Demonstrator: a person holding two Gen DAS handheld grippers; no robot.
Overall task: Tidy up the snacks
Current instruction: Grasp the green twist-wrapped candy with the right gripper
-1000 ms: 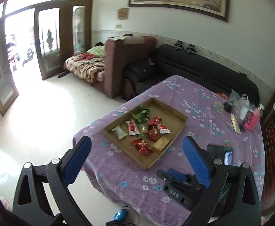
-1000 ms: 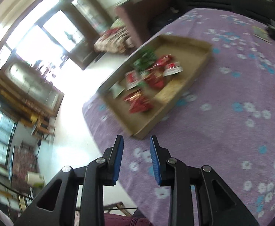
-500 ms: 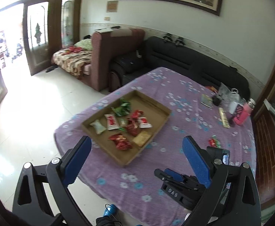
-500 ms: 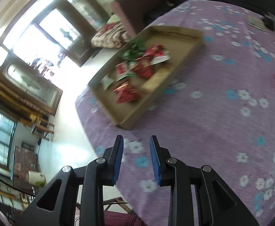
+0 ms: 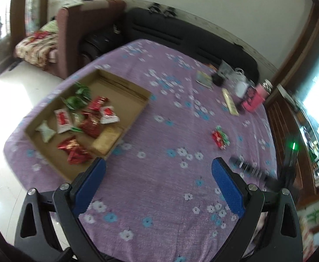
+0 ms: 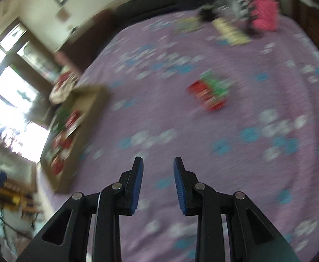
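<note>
left wrist view: i see my left gripper [image 5: 157,181] with its blue pads spread wide and nothing between them. it hangs over the purple flowered tablecloth [image 5: 159,170]. a flat cardboard tray [image 5: 124,87] lies to the left on the cloth. red, green and white snack packets [image 5: 87,120] lie inside it, bunched near its front end. one loose red and green snack packet [image 5: 220,137] lies alone on the cloth, well apart from the tray and to the right of it. a pink bottle [image 5: 255,99] stands by the far right edge of the table. a black sofa [image 5: 181,32] sits behind the table.

in the blurry right wrist view, my right gripper [image 6: 157,183] has its pads a little apart, with nothing held. the loose packet [image 6: 210,92] lies ahead of it on the cloth. the tray [image 6: 80,118] is far to the left.
</note>
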